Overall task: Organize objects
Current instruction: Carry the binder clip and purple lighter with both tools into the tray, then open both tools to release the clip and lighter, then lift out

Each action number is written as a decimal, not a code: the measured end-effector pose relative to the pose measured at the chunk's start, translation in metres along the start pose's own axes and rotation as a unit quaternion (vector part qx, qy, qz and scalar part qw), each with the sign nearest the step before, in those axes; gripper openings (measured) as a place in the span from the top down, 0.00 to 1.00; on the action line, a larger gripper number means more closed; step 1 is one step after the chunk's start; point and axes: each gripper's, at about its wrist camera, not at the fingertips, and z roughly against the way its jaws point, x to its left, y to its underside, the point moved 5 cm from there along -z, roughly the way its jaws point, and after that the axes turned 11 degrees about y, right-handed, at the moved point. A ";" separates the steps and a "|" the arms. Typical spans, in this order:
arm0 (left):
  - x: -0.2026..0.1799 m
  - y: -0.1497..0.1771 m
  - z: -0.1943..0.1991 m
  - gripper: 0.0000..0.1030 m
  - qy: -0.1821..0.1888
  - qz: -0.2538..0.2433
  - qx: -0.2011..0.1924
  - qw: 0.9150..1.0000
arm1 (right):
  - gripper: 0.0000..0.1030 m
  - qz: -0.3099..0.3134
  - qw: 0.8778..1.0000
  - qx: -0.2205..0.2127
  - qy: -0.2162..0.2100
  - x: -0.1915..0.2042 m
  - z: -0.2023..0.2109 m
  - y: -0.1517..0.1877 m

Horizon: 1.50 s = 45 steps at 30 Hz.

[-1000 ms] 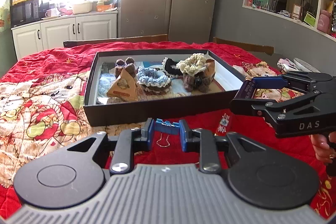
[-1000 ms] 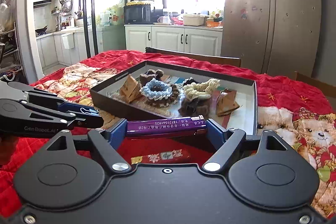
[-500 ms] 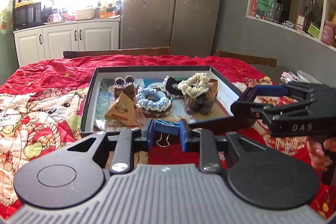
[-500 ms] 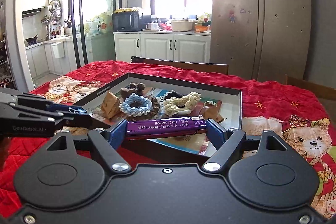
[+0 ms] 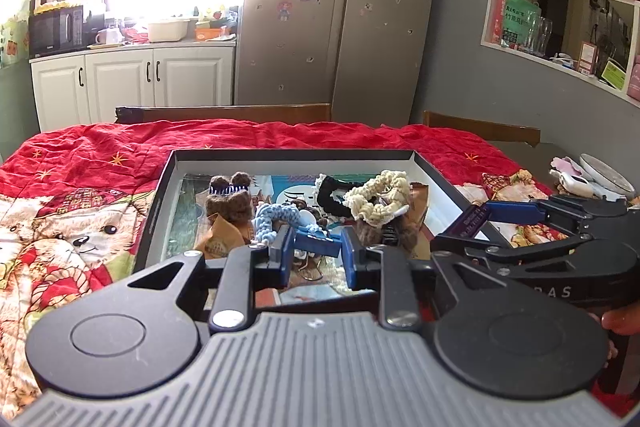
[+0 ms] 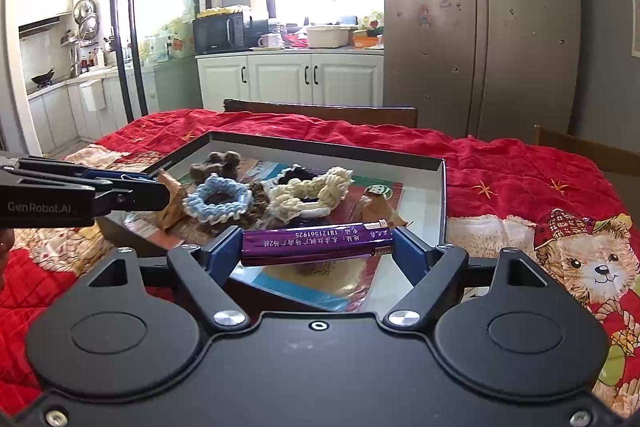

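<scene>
Right wrist: lighter in gripper

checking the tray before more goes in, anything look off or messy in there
Nothing is spilled or damaged. The tray is just cluttered: the blue scrunchie, cream scrunchie and brown paper packets lie heaped together mid-tray, overlapping rather than sorted.

Purple lighter, red (bear-print) blanket

Right gripper clamps a purple lighter crosswise over the near edge of a black tray holding scrunchies; left gripper reaches over its left edge.
</scene>
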 end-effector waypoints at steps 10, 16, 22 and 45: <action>0.004 0.005 -0.030 0.72 -0.011 -0.005 0.018 1.000 | 0.23 0.031 0.998 0.046 0.014 -0.001 -0.031 0.006; 0.008 0.011 -0.039 0.72 -0.014 -0.005 0.029 0.999 | 0.23 0.026 0.997 0.070 0.008 0.000 -0.043 0.008; 0.008 0.013 -0.045 0.72 -0.020 -0.011 0.031 0.999 | 0.23 0.011 0.996 0.088 0.006 -0.002 -0.054 0.009; 0.012 0.022 -0.063 0.71 -0.038 -0.019 0.052 0.998 | 0.23 -0.005 0.994 0.107 0.003 0.006 -0.066 0.009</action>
